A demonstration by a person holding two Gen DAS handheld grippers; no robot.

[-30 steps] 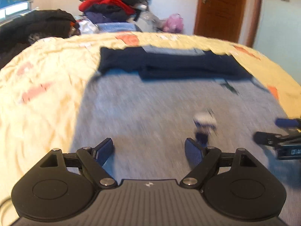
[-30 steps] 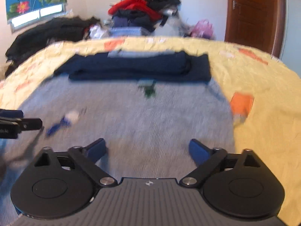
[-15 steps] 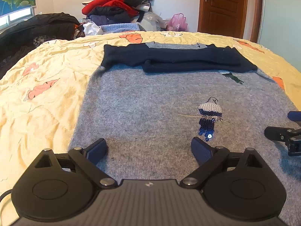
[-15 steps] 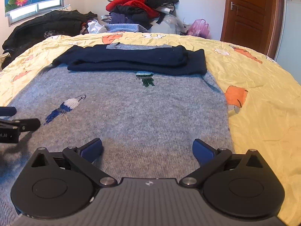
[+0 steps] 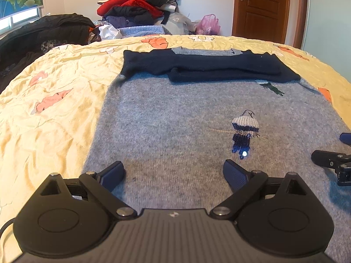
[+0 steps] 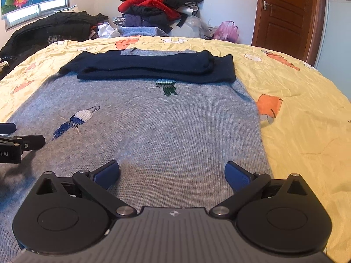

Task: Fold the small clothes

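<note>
Sweater (image 6: 153,127) (sleeves folded) covers bedspread (image 6: 307,109).

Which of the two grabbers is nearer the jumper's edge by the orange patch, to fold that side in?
Probably the right gripper: the grey jumper's edge beside the orange patch runs just past its outer finger. The left gripper hangs near the opposite edge.

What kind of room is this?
Most likely a bedroom at home: a bed with a yellow quilt, a grey sweater spread on it, a heap of clothes behind, and a wooden door.

Sweater (image 6: 153,127) flat on bed (image 6: 307,109), sleeves (image 6: 153,65) folded across far end
</note>
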